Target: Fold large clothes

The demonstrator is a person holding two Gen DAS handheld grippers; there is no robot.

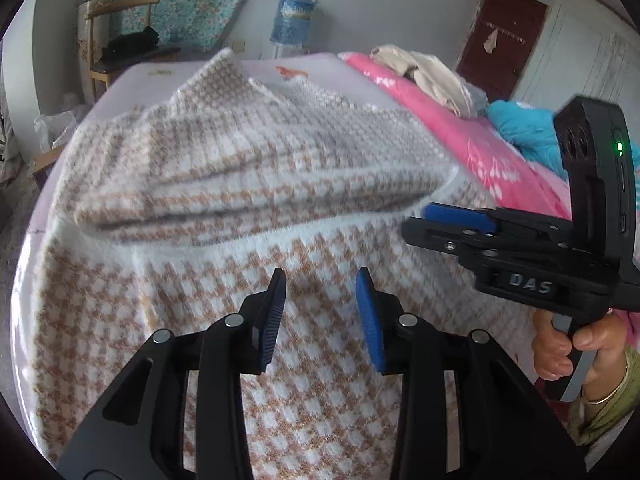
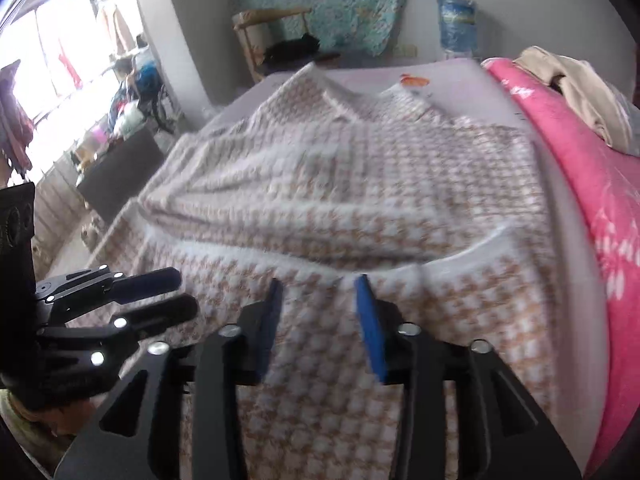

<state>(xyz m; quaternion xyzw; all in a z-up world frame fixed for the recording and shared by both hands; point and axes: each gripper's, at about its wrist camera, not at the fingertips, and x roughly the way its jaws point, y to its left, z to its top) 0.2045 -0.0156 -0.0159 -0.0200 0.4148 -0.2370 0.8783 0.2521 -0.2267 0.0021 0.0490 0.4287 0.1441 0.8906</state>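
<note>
— So where is the checked sweater (image 1: pixel 248 184)?
— Spread across the bed (image 1: pixel 328 65), one part folded over the rest, beside the pink quilt (image 1: pixel 448 120).
— And the left tool (image 1: pixel 320 312)?
— Above the near half, jaws apart, nothing between them.
— The right tool (image 2: pixel 318 312)?
— Jaws parted too, empty, over the cloth. A hand (image 1: pixel 568 344) grips its handle.

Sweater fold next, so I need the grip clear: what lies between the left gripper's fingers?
Nothing held: in the left wrist view the left gripper stands open above the flat sweater.
</note>
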